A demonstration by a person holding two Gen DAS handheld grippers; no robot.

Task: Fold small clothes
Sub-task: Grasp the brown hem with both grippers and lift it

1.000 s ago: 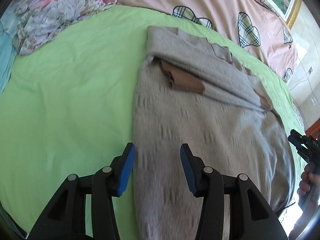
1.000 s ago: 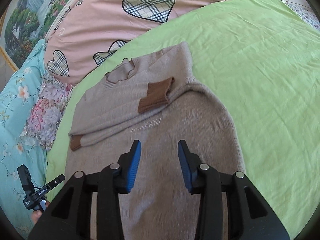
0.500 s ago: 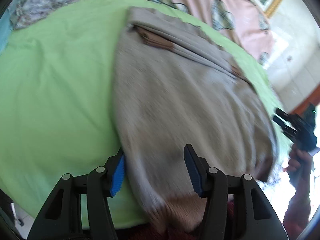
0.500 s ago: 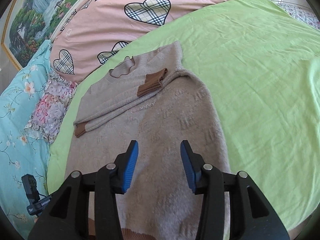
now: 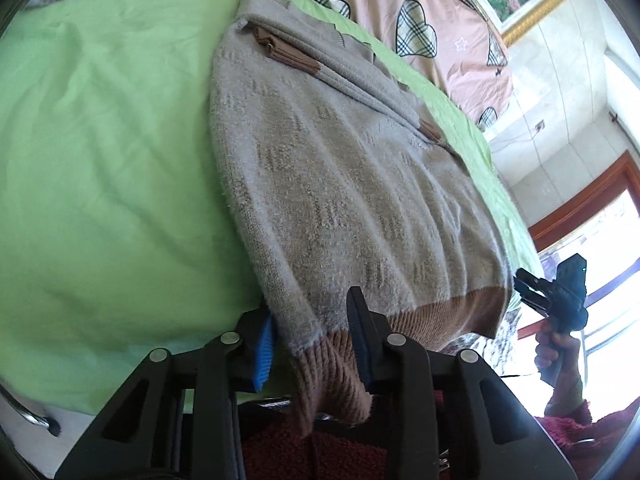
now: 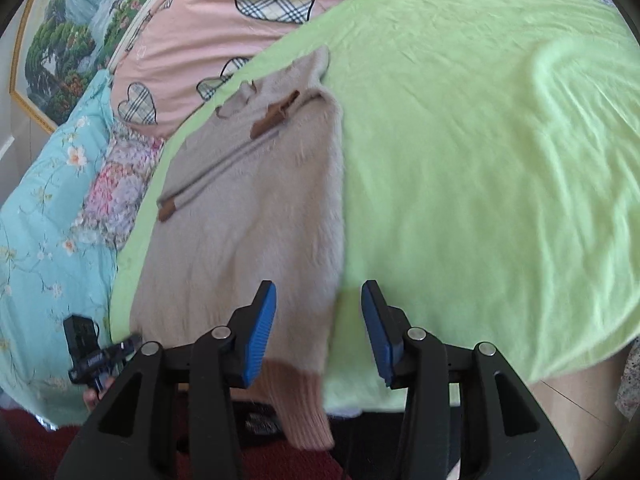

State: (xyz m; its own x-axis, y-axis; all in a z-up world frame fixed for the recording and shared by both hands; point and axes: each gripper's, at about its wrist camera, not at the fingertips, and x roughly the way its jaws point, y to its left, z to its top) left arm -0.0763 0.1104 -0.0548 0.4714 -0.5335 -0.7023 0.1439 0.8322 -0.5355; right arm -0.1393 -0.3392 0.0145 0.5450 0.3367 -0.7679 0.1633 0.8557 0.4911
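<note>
A grey-beige knitted sweater [image 5: 344, 184] with brown cuffs and a brown hem lies flat on the green sheet [image 5: 100, 160], sleeves folded across its chest. Its brown hem [image 5: 332, 376] hangs over the near bed edge. My left gripper [image 5: 312, 340] is open with its jaws either side of the hem's left corner. In the right wrist view the sweater [image 6: 256, 216] lies left of centre. My right gripper [image 6: 320, 332] is open around the hem's right corner [image 6: 304, 404], whose edge hangs between the jaws. Each gripper also shows in the other's view, the right [image 5: 556, 296] and the left [image 6: 96, 356].
A pink quilt with plaid hearts [image 6: 224, 12] lies at the head of the bed. A floral cloth [image 6: 116, 184] and a turquoise flowered blanket [image 6: 44, 216] lie beside the sweater. A framed landscape painting [image 6: 72, 20] hangs on the wall. The bed's near edge is just under both grippers.
Both grippers have drawn back from over the sweater's body to its hem at the near bed edge. Both stayed open.
</note>
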